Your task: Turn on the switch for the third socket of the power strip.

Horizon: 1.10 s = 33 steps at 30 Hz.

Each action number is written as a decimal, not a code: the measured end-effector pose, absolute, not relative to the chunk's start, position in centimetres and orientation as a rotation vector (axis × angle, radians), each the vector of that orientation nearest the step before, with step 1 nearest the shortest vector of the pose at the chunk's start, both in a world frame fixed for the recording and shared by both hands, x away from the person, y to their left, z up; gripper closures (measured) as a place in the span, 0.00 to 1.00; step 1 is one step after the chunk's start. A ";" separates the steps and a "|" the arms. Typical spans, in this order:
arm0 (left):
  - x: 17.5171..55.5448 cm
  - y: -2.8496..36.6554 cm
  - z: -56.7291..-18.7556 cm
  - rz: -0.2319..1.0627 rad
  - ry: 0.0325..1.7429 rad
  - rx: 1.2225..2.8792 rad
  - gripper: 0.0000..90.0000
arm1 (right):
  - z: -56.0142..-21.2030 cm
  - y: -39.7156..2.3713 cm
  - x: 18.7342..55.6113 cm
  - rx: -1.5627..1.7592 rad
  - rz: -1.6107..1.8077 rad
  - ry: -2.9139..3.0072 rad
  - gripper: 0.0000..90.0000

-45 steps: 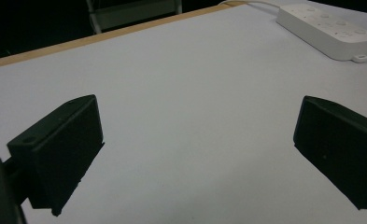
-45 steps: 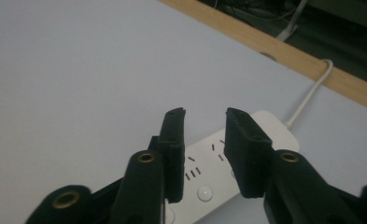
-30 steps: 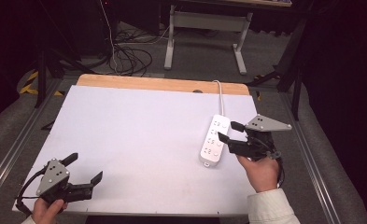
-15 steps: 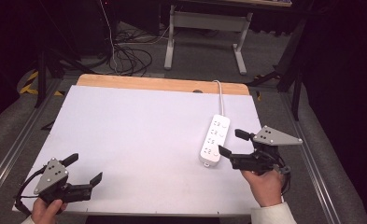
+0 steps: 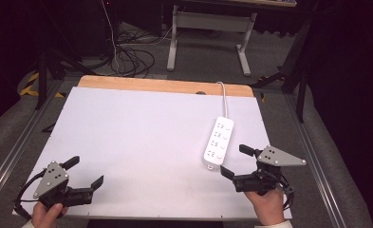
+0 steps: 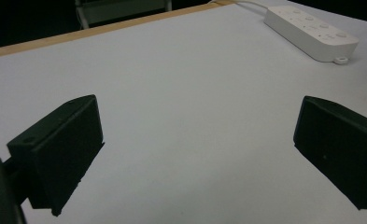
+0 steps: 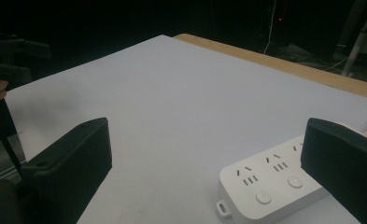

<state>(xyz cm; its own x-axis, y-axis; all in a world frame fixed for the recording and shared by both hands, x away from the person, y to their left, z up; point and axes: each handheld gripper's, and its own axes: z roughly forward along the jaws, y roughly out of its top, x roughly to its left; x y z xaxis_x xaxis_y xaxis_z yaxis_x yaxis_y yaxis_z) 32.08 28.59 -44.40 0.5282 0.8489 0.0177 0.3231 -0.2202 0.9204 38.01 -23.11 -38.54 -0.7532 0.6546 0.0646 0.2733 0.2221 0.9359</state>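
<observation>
Grey carpet floor [image 5: 13, 118] is lying in dim light. White desk legs [image 5: 208, 35] are standing behind the table; black cables [image 5: 132, 59] are trailing beside them.

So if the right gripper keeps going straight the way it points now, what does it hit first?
Probably nothing soon. The right gripper stands open, pointing leftward over the bare white table. The power strip lies off by its far jaw, so it may clip that strip's near end; depth is unclear.

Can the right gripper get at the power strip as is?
Probably yes. The right gripper sits just off the near end of the power strip, its jaws having just opened wide with nothing between them, and only bare table lies between.
</observation>
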 end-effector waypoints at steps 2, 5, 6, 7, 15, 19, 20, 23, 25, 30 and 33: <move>32.1 28.6 -44.4 0.671 0.978 1.785 0.02 | -39.3 -23.1 38.0 0.878 1.544 2.165 0.03; 32.1 28.6 -44.4 0.668 0.979 1.787 0.02 | -40.4 -23.2 38.1 0.905 1.558 2.179 0.03; 32.1 28.6 -44.4 0.667 0.979 1.786 0.02 | -40.7 -23.3 38.1 0.914 1.567 2.174 0.03; 32.0 28.6 -44.3 0.666 0.980 1.786 0.02 | -41.0 -23.4 38.1 0.915 1.577 2.170 0.03; 32.0 28.6 -44.3 0.667 0.984 1.785 0.02 | -42.9 -23.5 37.9 0.878 1.573 2.150 0.02; 32.0 28.6 -44.3 0.666 0.985 1.786 0.02 | -43.6 -23.4 37.8 0.885 1.545 2.154 0.02; 32.0 28.6 -44.3 0.664 0.984 1.785 0.02 | -43.9 -23.4 37.8 0.893 1.542 2.158 0.02; 31.9 28.7 -44.3 0.664 0.984 1.790 0.02 | -44.5 -23.3 38.0 0.900 1.524 2.176 0.02; 31.9 28.8 -44.4 0.655 0.985 1.790 0.02 | -45.0 -23.2 38.1 0.904 1.498 2.196 0.02; 31.9 28.9 -44.6 0.670 0.990 1.774 0.02 | -46.2 -23.2 38.2 0.928 1.469 2.219 0.01; 31.9 28.9 -44.6 0.674 0.992 1.775 0.02 | -46.7 -23.0 38.2 0.939 1.448 2.236 0.01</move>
<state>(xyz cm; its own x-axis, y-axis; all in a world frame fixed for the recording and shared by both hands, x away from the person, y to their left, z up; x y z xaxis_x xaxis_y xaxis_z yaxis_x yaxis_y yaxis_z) 31.89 28.87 -44.62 0.5169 0.8559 0.0126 0.3266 -0.2109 0.9213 38.16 -23.05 -46.68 -0.7345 0.6731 0.0858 0.3537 0.2718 0.8950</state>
